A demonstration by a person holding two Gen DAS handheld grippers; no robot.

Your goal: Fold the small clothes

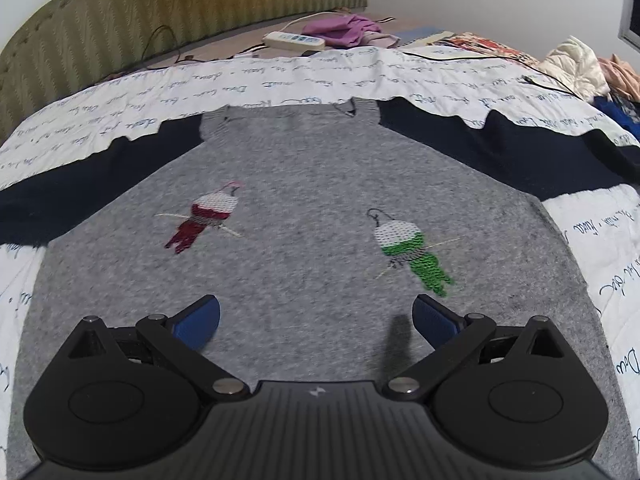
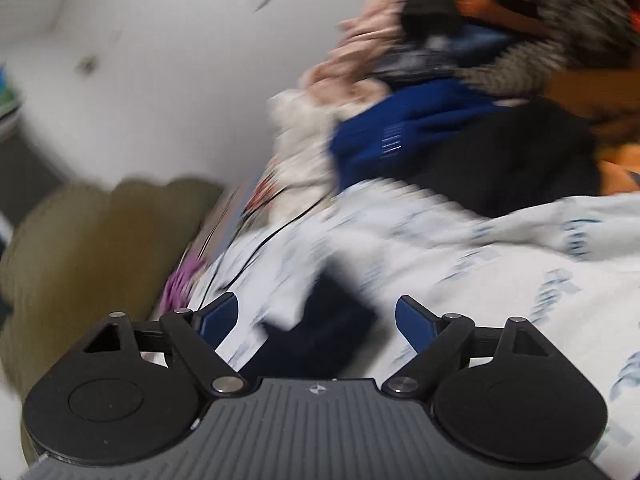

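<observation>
A small grey sweater with dark navy sleeves lies flat, front up, on a white sheet with blue script. It bears a red sequin parrot and a green sequin parrot. My left gripper is open and empty just above the sweater's lower body. My right gripper is open and empty, above the end of a navy sleeve on the sheet; that view is motion-blurred.
An olive headboard stands at the back. A white power strip, purple cloth and black cables lie beyond the sheet. A pile of clothes sits to the right, with a blue garment in front.
</observation>
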